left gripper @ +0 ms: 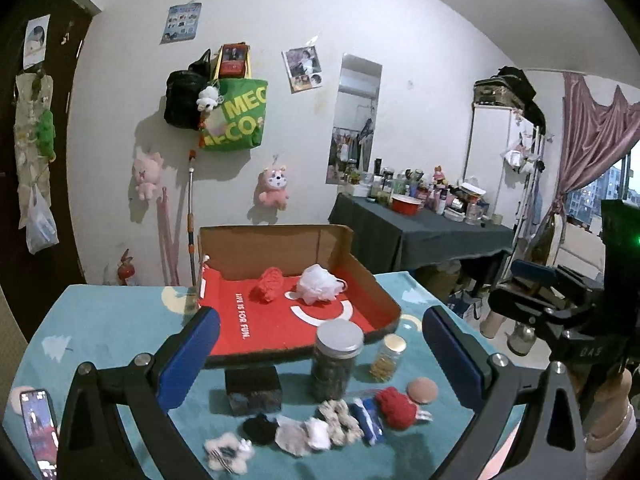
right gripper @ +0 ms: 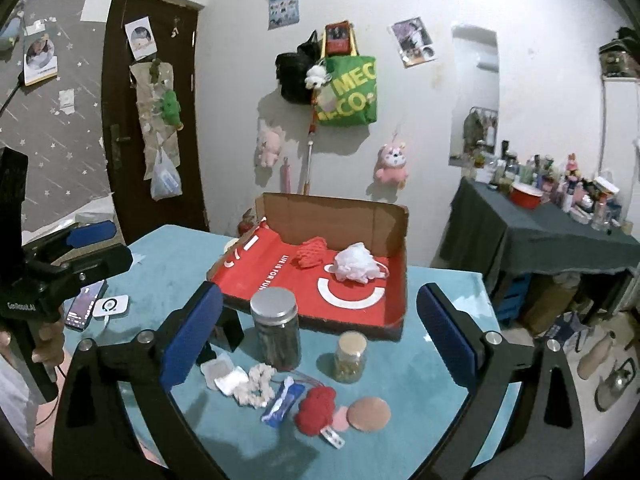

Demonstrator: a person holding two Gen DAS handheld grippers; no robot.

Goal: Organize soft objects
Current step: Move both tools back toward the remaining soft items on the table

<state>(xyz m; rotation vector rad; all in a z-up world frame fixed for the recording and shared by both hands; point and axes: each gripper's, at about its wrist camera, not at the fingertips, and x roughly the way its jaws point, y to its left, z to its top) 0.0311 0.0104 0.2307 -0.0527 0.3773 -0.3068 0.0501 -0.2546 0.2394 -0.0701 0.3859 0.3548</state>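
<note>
Fingers [right gripper: 196, 340] of both grippers spread wide, empty, above table; best aimed next at red knit ball [right gripper: 316, 404], pinched centrally, carried clear of jars into box [right gripper: 394, 308].

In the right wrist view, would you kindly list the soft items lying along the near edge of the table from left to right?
White pad → cream scrunchie → blue-and-white packet → red knitted piece → tan round puff.

Left gripper [left gripper: 320, 364]: jaws spread wide, nothing between fingers, held above near edge of table. Right gripper [right gripper: 320, 340]: jaws spread wide, empty, above near edge, beside left.
</note>
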